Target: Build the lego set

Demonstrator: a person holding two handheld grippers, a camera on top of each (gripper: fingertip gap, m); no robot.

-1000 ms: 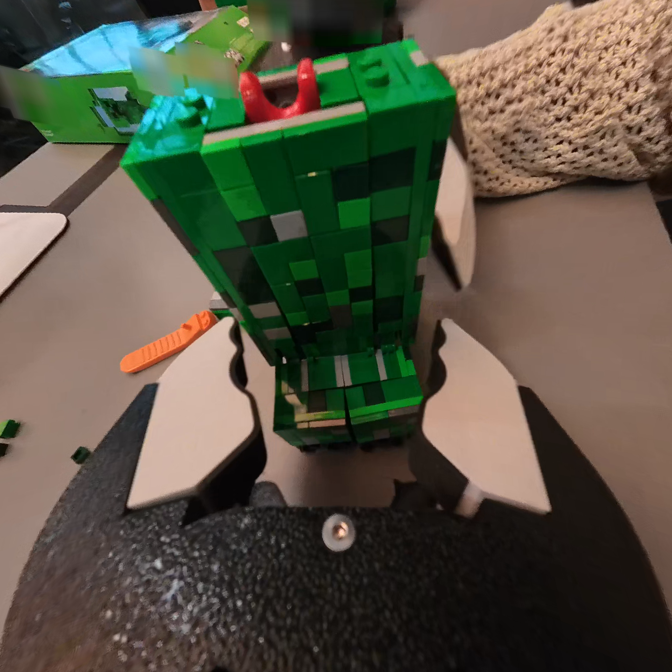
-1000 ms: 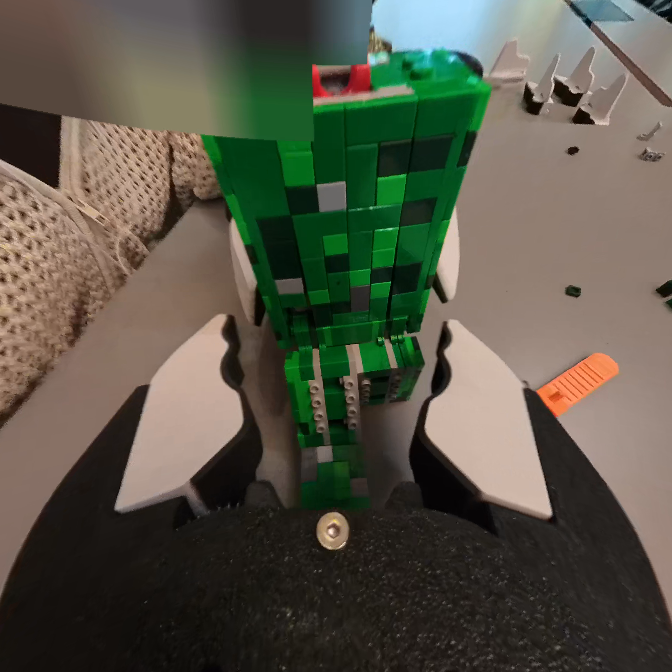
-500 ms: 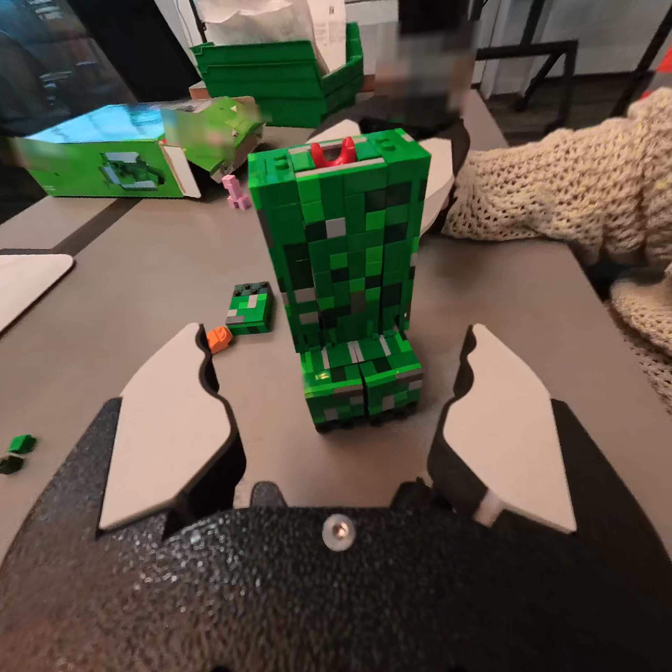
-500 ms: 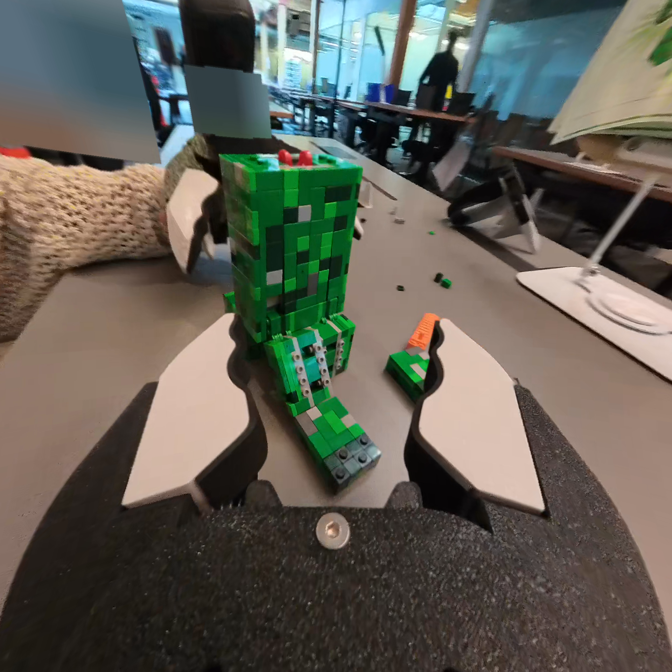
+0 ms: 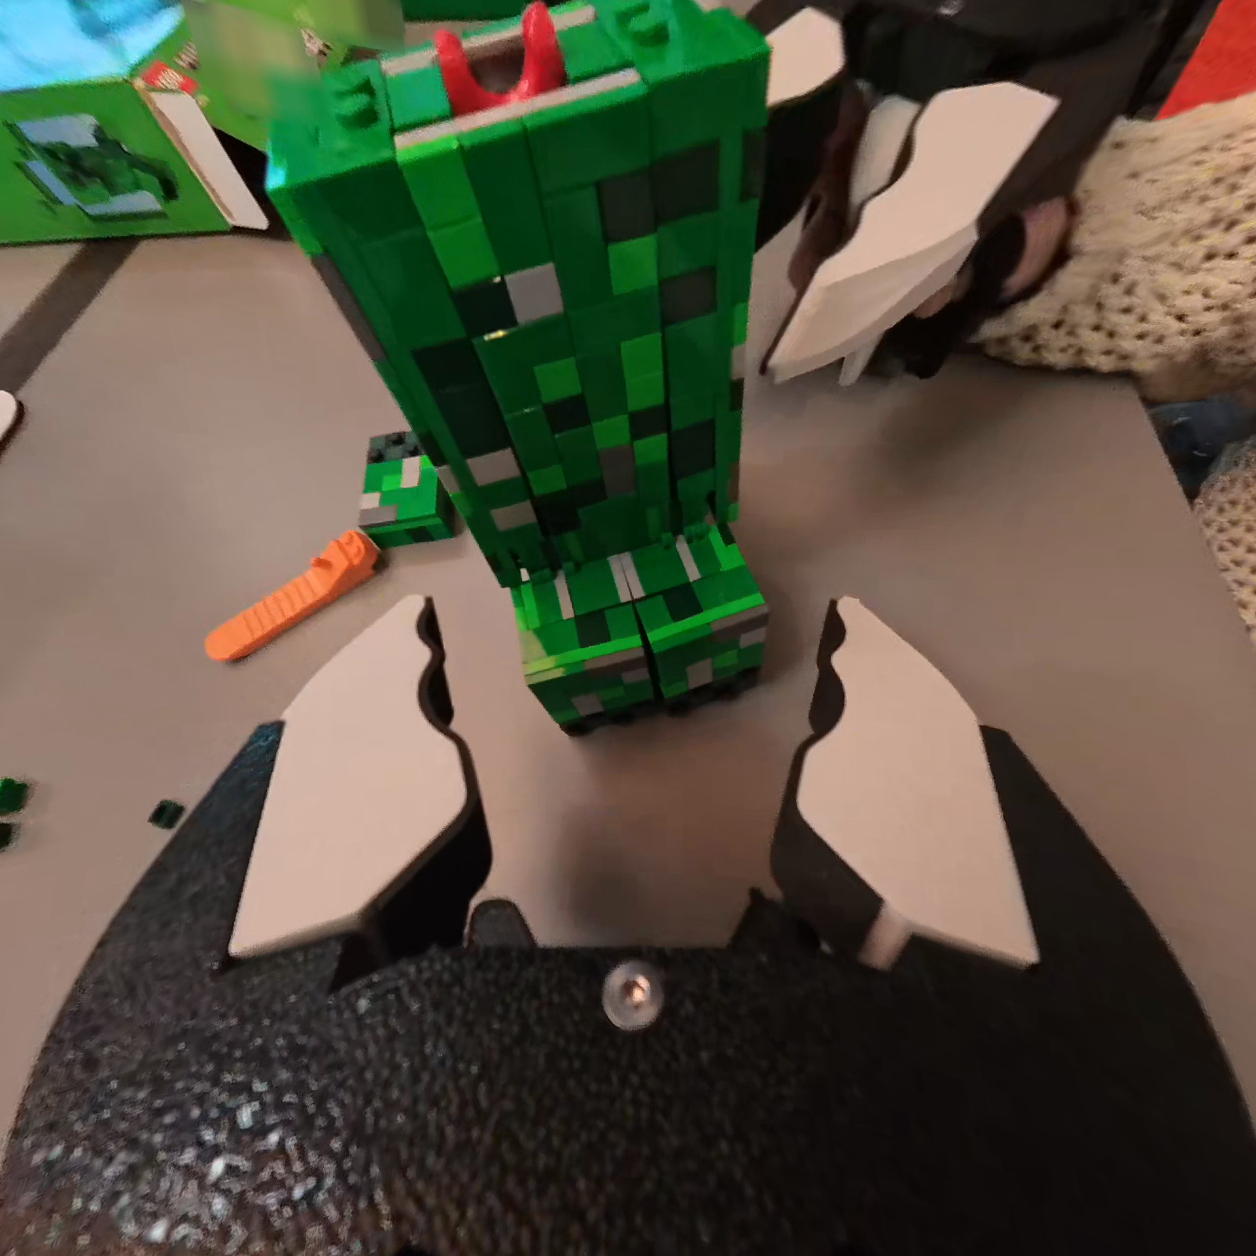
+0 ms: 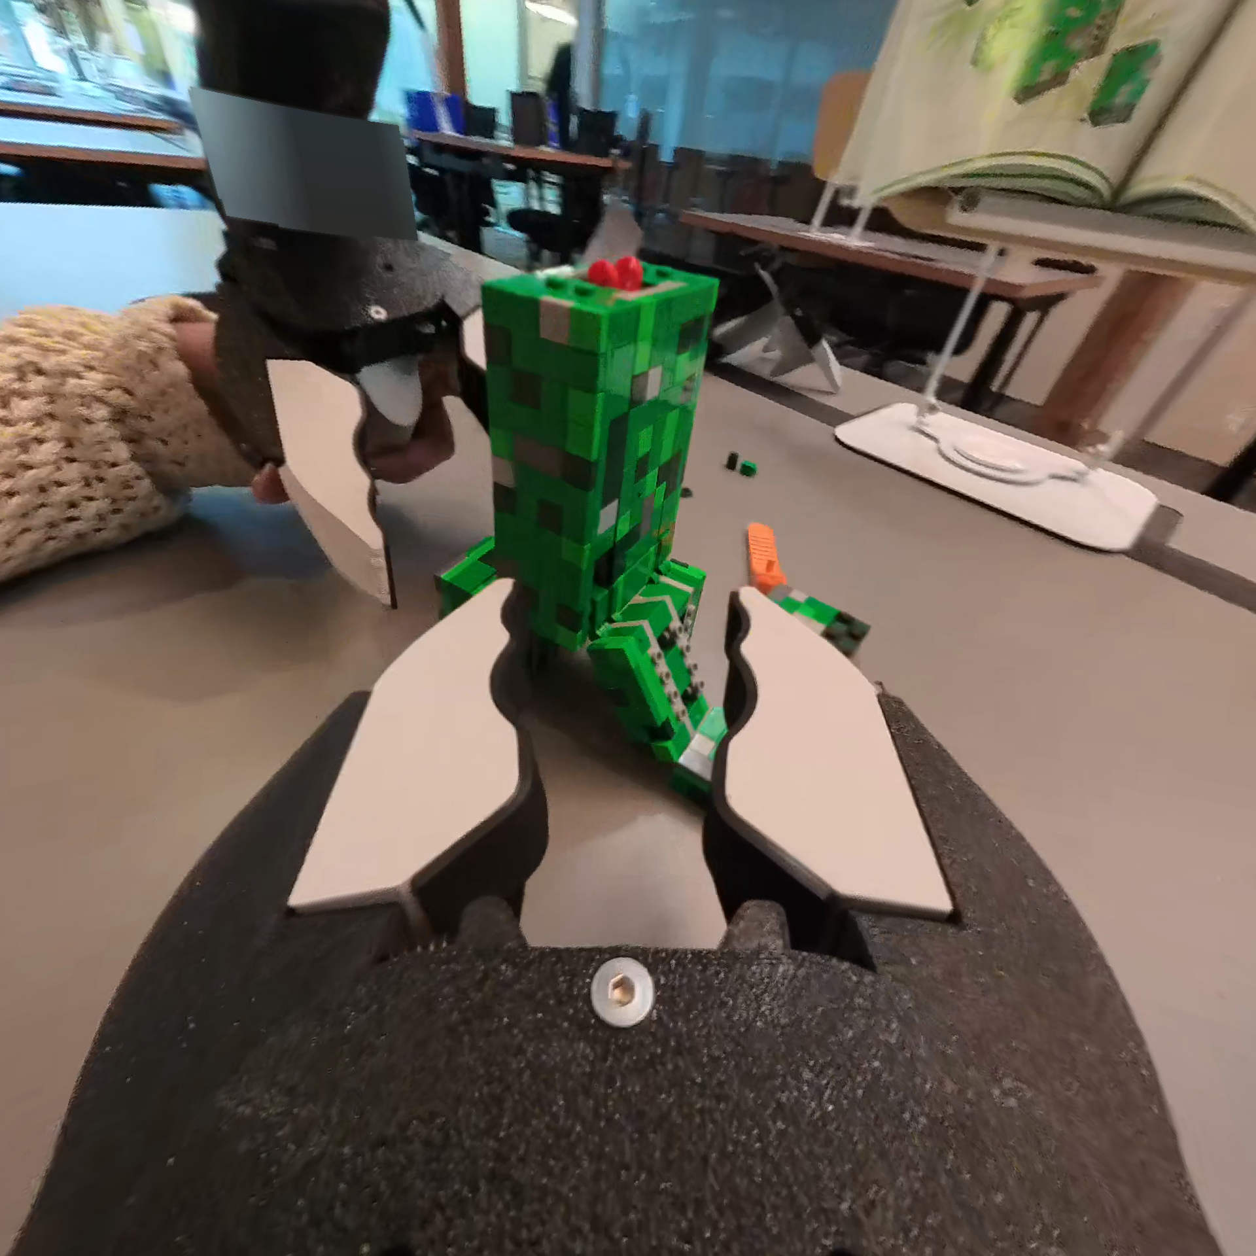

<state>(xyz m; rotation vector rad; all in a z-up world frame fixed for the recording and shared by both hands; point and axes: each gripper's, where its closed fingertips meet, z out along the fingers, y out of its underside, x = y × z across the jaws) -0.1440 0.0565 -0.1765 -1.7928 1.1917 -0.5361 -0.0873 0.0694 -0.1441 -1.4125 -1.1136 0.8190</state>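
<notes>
Green body (image 5: 544, 326) built, upright at table (image 5: 951, 544) centre, red piece (image 5: 503, 75) on top. Loose foot block (image 5: 401, 496) far left, unattached; head missing. Left gripper (image 5: 632, 652) wide, empty. Right gripper (image 6: 618, 639) narrower, holding nothing.

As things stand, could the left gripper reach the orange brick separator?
Probably yes. The left gripper is open and empty, and the separator lies on bare table just left of it, with nothing between; the green model stands off to the right.
</notes>
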